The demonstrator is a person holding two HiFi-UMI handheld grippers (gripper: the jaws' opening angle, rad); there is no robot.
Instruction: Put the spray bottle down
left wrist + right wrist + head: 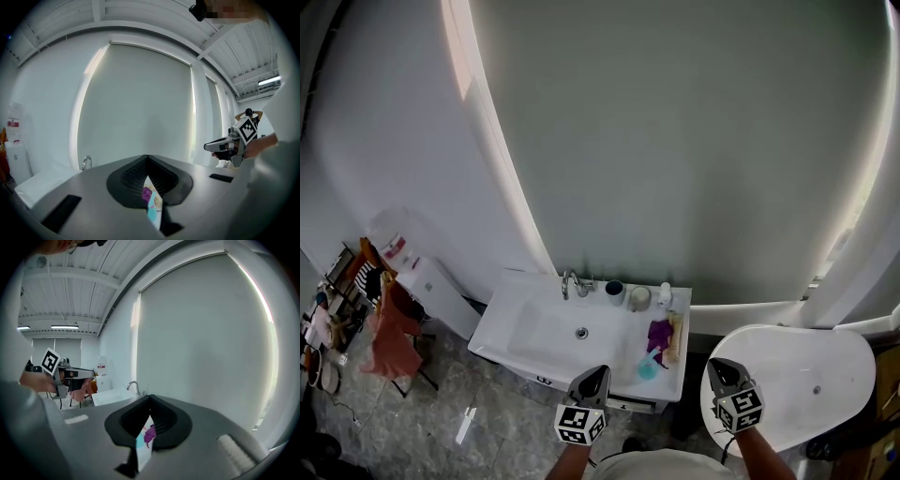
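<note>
A teal spray bottle (pixel 649 366) rests on the right side of the white sink counter (pixel 525 291), beside a purple cloth (pixel 659 333). My left gripper (pixel 598 372) hovers in front of the counter's near edge, jaws shut with nothing in them. My right gripper (pixel 714 366) is held level to the right of the counter, also shut and empty. In the left gripper view the jaws (pixel 148 164) meet, and the bottle (pixel 153 208) shows through the slit below them. The right gripper view shows the same slit, with the bottle (pixel 140 442) and cloth (pixel 150 433).
A faucet (pixel 572 282), two cups (pixel 615 292) and a small white bottle (pixel 666 295) line the counter's back edge. A white oval fixture (pixel 806 375) stands at the right. A water dispenser (pixel 427 281) and a rack with orange clothes (pixel 389 333) are at the left.
</note>
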